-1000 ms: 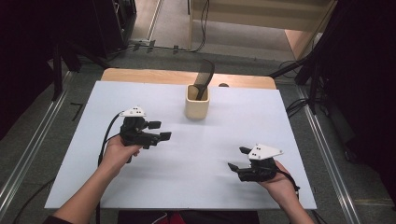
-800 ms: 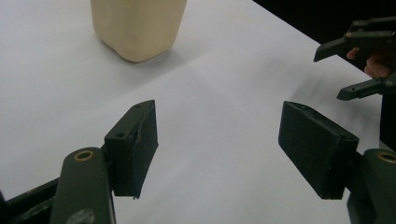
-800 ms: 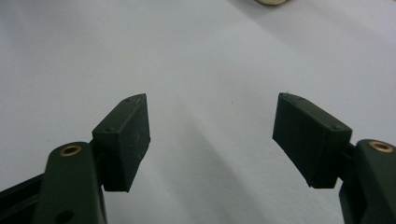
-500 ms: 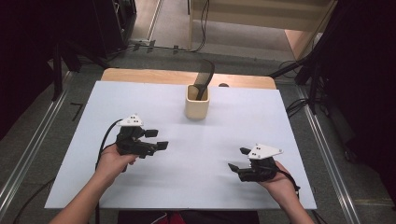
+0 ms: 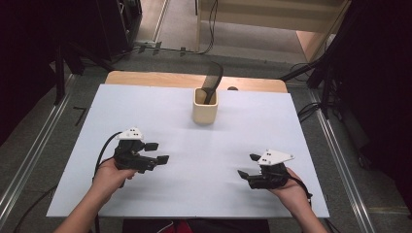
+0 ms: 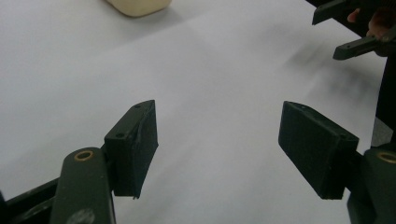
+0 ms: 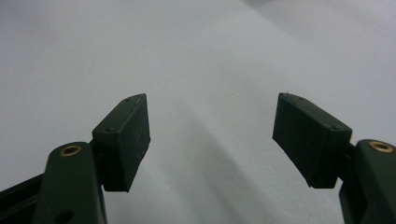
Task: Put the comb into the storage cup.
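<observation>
Our left gripper point(image 5: 160, 152), jaws apart and empty like the right gripper point(image 5: 248, 166), sits nearer the cup point(image 5: 204, 106), which stands ahead and to its right with a dark tool point(image 5: 213, 82) leaning upward.

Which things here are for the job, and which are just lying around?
For the job:
- cream cup
- dark utensil standing in it
- left gripper, open
- right gripper, open

Just lying about:
- cables on the floor
- wooden board under the white sheet
</observation>
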The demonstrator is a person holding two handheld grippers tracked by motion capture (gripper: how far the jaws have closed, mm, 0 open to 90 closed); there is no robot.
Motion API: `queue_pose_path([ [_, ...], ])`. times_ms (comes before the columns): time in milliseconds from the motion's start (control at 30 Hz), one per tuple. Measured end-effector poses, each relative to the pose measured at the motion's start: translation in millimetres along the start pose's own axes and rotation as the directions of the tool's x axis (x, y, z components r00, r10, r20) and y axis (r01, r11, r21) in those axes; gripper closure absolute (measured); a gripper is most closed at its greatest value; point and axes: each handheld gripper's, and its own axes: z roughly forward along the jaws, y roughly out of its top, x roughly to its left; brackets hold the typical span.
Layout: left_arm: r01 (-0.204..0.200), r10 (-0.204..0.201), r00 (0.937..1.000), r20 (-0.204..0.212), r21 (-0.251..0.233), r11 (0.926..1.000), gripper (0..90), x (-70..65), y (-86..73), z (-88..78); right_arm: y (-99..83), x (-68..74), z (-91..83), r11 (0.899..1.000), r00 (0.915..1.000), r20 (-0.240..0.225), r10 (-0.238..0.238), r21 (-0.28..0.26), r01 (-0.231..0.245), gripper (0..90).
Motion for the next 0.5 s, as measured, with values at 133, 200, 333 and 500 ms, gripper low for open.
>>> queue_pose_path([
  [133,-0.01,0.01,0.9999,-0.01,0.021,0.9997,29.4,-1.4,-4.8,-2.2,-0.1,0.3,0.2,1.0,1.0,-0.002,0.005,0.004,-0.005,25.6],
  [200,-0.009,0.009,0.9999,-0.008,0.025,0.9997,29.4,-1.8,-6.9,-3.5,-0.1,0.0,0.3,1.0,1.0,-0.003,0.003,0.0,-0.003,25.6],
  [333,-0.013,0.013,0.9998,-0.015,0.036,0.9993,29.4,-2.2,-10.8,-7.4,-0.2,-0.4,0.1,1.0,1.0,0.0,0.006,0.001,-0.006,25.7],
  [500,0.008,-0.006,0.9988,-0.05,0.047,0.9989,29.5,-1.5,-16.8,-13.3,0.1,-0.1,-0.6,1.0,1.0,0.001,0.006,-0.001,-0.006,25.7],
])
